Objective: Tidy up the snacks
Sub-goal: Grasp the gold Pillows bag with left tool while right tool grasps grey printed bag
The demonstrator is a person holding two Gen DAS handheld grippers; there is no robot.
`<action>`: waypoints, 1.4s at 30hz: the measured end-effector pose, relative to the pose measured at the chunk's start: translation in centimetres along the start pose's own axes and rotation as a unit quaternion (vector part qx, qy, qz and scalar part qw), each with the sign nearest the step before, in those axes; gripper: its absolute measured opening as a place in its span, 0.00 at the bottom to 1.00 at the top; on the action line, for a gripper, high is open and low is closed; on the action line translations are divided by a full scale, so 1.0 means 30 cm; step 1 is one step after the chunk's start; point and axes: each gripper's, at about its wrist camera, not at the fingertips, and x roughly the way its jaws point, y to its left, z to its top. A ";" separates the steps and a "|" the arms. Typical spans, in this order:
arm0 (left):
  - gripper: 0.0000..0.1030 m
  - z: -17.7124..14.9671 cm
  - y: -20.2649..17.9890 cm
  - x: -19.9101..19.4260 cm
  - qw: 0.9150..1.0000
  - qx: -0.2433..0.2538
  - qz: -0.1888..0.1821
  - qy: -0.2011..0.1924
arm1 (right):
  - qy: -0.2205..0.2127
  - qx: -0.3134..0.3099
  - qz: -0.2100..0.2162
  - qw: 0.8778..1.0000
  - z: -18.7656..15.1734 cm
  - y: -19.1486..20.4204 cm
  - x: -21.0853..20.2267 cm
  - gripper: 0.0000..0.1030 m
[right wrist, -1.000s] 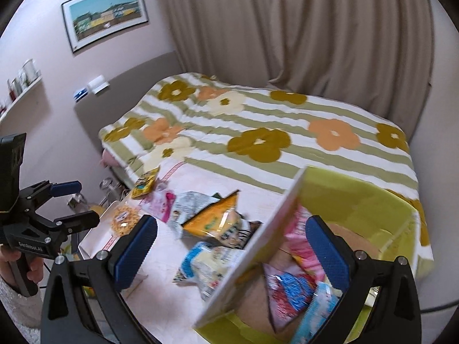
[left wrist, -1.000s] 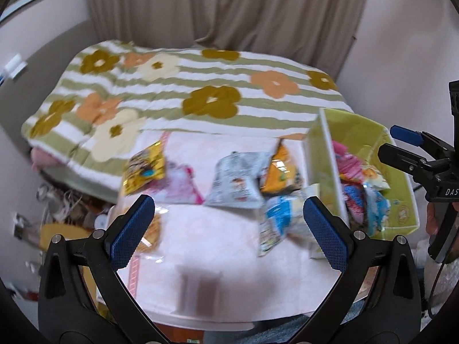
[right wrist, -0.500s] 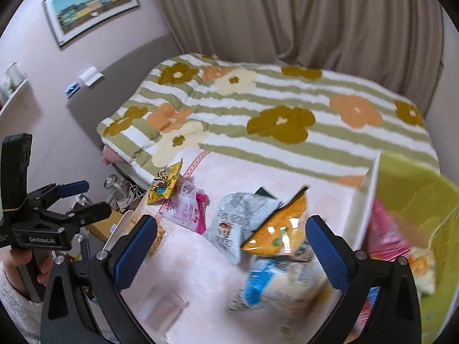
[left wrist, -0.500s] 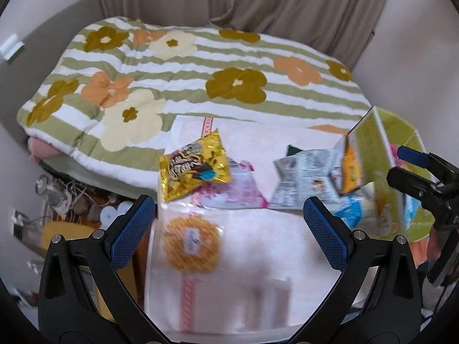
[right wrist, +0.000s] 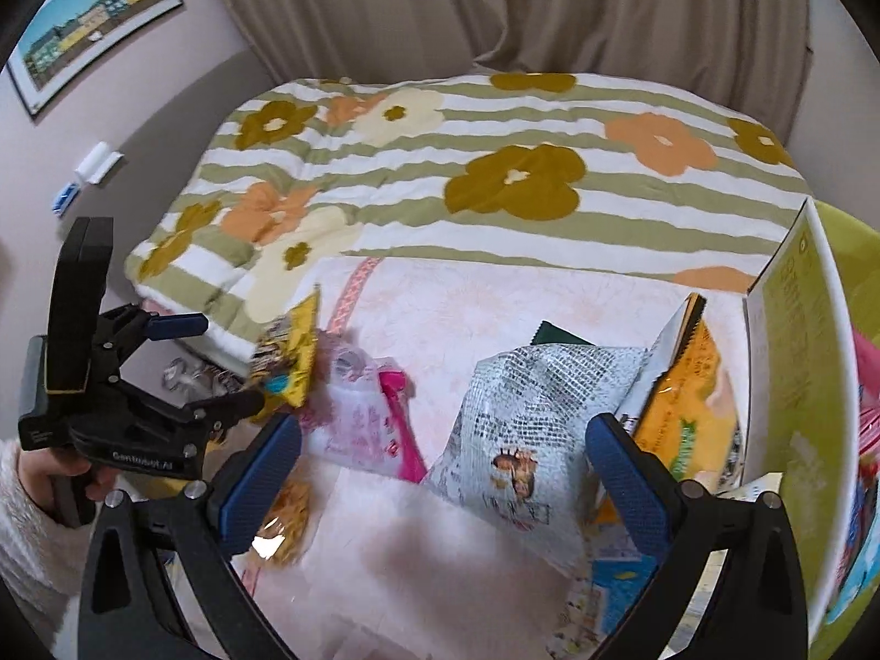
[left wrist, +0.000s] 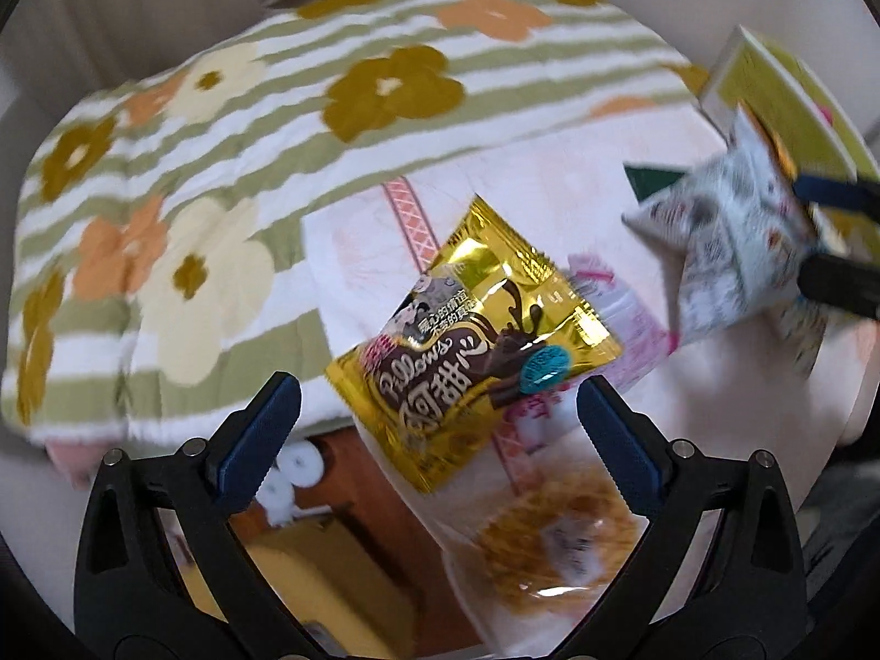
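Our left tool (left wrist: 437, 418) hangs with its blue pads spread wide and nothing between them, low in the frame just below the gold chocolate packet (left wrist: 476, 355), which lies at the near left edge of the pink surface (left wrist: 555, 203) with its corner over a pink-and-clear packet (left wrist: 621, 319). Our right tool (right wrist: 443, 467) is likewise wide open and empty, over a grey newsprint-patterned bag (right wrist: 528, 412) at the frame's centre, with an orange bag (right wrist: 687, 385) leaning just right of it against the wall of the green box (right wrist: 792, 341) at the right edge. We also see a round golden snack in clear wrap (left wrist: 550, 544) at lower right of the left view.
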 end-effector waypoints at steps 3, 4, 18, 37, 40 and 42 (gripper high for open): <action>0.97 0.010 -0.005 0.051 0.999 0.045 -0.015 0.006 | -0.002 0.011 -0.030 0.999 -0.013 0.004 0.041 1.00; 0.97 0.013 -0.006 0.066 0.998 0.058 -0.020 0.006 | -0.002 0.014 -0.039 0.999 -0.014 0.001 0.050 1.00; 0.83 0.048 -0.001 0.167 0.993 0.092 -0.074 0.013 | 0.018 0.064 -0.111 0.992 -0.053 -0.073 0.110 1.00; 0.63 0.039 0.021 0.112 0.995 0.073 -0.072 -0.003 | 0.020 0.114 -0.081 0.990 -0.052 -0.096 0.185 0.99; 0.63 0.041 0.033 0.093 0.995 0.058 -0.076 -0.009 | 0.021 0.114 -0.081 0.990 -0.054 -0.097 0.188 0.87; 0.63 0.041 0.033 0.081 0.996 0.053 -0.076 -0.012 | 0.026 0.114 -0.078 0.990 -0.056 -0.103 0.192 0.72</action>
